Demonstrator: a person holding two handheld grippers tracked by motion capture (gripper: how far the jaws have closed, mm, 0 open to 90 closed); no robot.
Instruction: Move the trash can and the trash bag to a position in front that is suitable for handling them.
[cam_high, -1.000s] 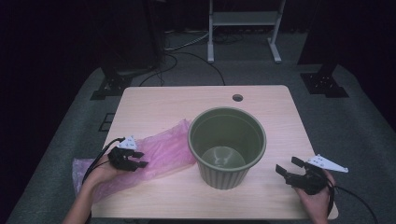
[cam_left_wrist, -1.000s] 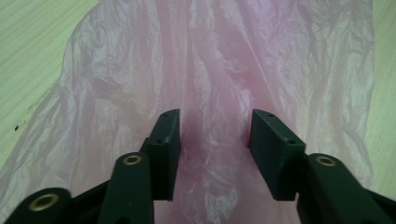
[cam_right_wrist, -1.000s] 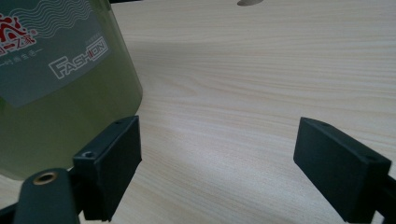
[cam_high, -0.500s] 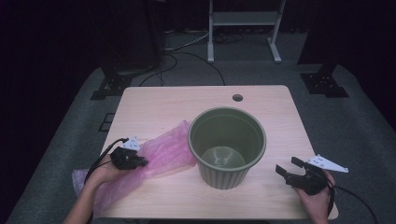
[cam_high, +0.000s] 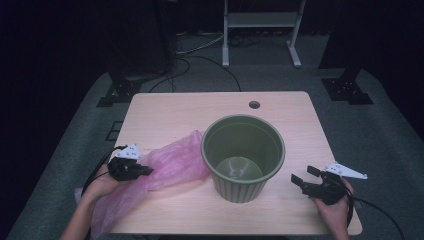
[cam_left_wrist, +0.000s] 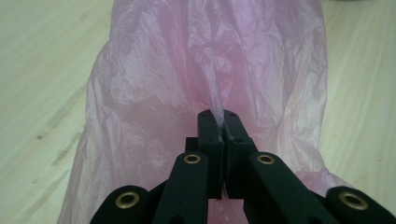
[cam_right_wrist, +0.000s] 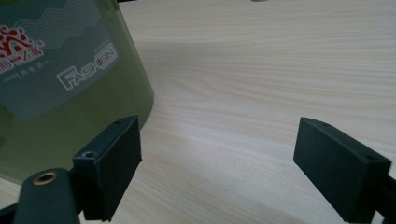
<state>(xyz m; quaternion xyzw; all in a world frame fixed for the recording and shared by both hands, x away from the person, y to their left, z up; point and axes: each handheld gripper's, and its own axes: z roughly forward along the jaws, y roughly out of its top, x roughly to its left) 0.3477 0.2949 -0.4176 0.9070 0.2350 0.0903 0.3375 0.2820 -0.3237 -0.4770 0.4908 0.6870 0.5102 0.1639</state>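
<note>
A thin fold of the pink plastic bag (cam_left_wrist: 205, 70) is pinched between the just-closed jaws of the left gripper (cam_left_wrist: 219, 123), with the bag lying on the table (cam_high: 165, 112) against the green bin (cam_high: 243, 156). The right gripper (cam_high: 306, 176) is held agape beside the bin, empty. The slippery film could be pulled free or torn if lifted sharply.

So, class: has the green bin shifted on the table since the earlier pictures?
No. The green bin stands in the same place below the table's round hole, while the left gripper, its jaws having just been closing, pinches the pink bag.
</note>
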